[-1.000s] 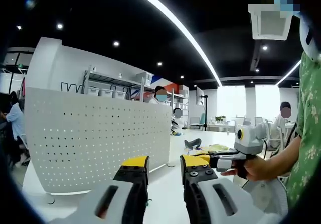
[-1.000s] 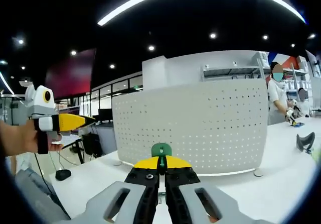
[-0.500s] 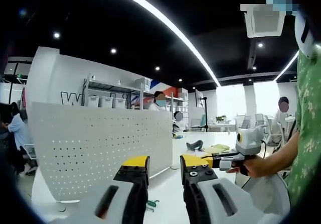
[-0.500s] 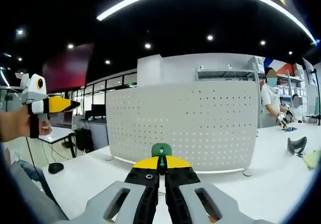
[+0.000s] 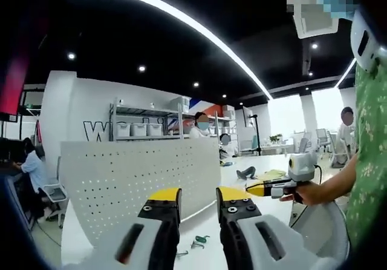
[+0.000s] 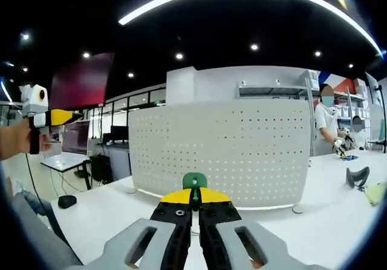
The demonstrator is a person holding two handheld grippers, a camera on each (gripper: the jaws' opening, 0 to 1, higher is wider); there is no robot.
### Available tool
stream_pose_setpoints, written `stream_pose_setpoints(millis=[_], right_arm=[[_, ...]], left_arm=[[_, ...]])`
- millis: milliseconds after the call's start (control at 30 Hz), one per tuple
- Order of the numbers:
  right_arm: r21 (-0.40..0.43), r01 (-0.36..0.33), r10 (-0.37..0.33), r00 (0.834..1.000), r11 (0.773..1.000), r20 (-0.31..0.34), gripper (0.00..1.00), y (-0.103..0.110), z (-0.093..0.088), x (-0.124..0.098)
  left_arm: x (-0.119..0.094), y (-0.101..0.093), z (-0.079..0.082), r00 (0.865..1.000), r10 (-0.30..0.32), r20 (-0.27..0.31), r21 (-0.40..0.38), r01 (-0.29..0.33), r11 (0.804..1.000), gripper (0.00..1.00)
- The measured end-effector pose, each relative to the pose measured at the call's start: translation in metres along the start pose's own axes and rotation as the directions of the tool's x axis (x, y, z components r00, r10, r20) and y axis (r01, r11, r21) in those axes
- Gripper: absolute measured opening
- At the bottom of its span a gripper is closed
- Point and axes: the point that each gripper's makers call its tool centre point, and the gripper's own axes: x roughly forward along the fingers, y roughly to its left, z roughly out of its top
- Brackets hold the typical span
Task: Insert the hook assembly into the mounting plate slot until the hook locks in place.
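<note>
The white perforated mounting plate (image 6: 230,152) stands upright on the white table (image 6: 109,212), straight ahead of my right gripper (image 6: 195,196). That gripper is shut on a green hook assembly (image 6: 195,180), whose rounded top sticks up above the yellow tips, short of the plate. In the left gripper view the plate (image 5: 139,173) stands to the left. My left gripper (image 5: 198,196) is open with nothing between its jaws. Small loose hooks (image 5: 199,241) lie on the table below it. The right gripper (image 5: 281,187) shows at the right, held in a hand. The left gripper (image 6: 51,117) hangs in the air at far left.
A person in a green patterned sleeve (image 5: 369,161) fills the right edge. Behind the plate are shelves with bins (image 5: 139,128) and people at a far bench (image 6: 329,125). A dark curved object (image 6: 357,176) lies on the table to the right. Desks and a chair (image 6: 66,161) stand off the table's left edge.
The left gripper has drawn back and swung, so loose hooks on the table now show under it. In the right gripper view it has drifted left. The right gripper still holds the green hook.
</note>
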Motion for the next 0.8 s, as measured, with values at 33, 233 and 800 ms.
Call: stream_pose_setpoints(millis=[33, 233, 800], right_arm=[[0.001, 0.001, -0.001, 1.000, 1.000, 0.002, 0.01, -0.001, 0.000, 0.000], [0.007, 0.003, -0.003, 1.000, 1.000, 0.010, 0.01, -0.001, 0.003, 0.000], [0.011, 0.021, -0.021, 0.999, 1.000, 0.024, 0.01, -0.009, 0.006, 0.002]], left_arm=[[-0.001, -0.001, 0.001, 1.000, -0.003, -0.008, 0.002, 0.003, 1.000, 0.24], [-0.014, 0.001, 0.019, 0.999, -0.002, -0.047, 0.063, 0.005, 0.998, 0.19], [-0.006, -0.014, 0.027, 0.999, 0.017, 0.049, -0.035, -0.015, 0.999, 0.22]])
